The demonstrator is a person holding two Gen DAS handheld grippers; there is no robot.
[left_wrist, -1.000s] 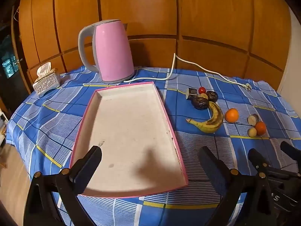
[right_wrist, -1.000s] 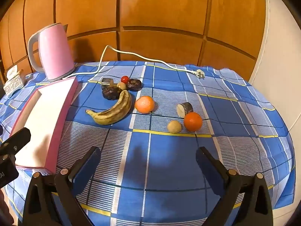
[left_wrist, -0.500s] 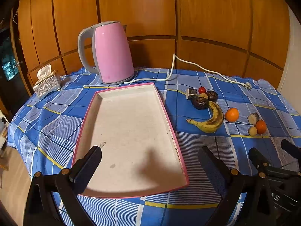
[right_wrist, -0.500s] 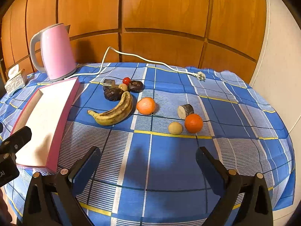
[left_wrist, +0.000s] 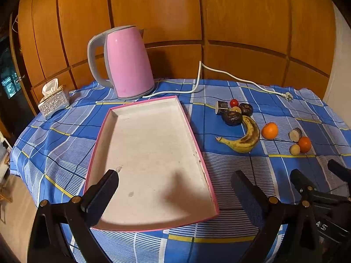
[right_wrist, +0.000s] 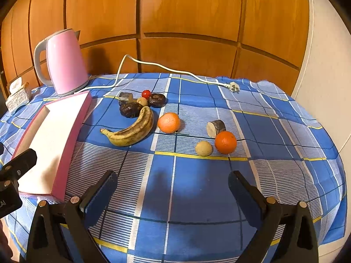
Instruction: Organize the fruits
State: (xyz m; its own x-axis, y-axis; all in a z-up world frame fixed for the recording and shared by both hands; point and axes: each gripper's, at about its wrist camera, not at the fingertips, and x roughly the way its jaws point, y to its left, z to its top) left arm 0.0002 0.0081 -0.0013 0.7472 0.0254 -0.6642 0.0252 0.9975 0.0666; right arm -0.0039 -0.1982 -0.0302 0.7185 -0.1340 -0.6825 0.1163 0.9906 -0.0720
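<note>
— Tray: pink-walled, pale floor, nothing inside; lying on blue checked tablecloth, just in front of pink kettle.

— Noted. Fruit?

— All on the cloth, right of the tray, none inside. Banana, spotted brown, curved, stem end toward the tray. Against its far tip: dark wrinkled fruit. Behind that, bunched close: cut brown chunk, small tan ball, cherry tomato, second dark fruit.

— Further right?

— Orange just beside the banana's tip, apart from it. Well to the right, a trio: second orange, touching cut log-like piece, with beige ball just beside.

— Grippers?

— Left gripper: fingers spread wide, holding nothing, hovering over near end of the tray. Right gripper: fingers likewise wide apart, gripping nothing, above bare cloth nearer than all the fruit.

— Remaining stock?

— White power cord, trailing from kettle base across the far cloth, plug lying loose. Ornate tissue box at far left edge. Wooden panelled wall behind the table.
</note>
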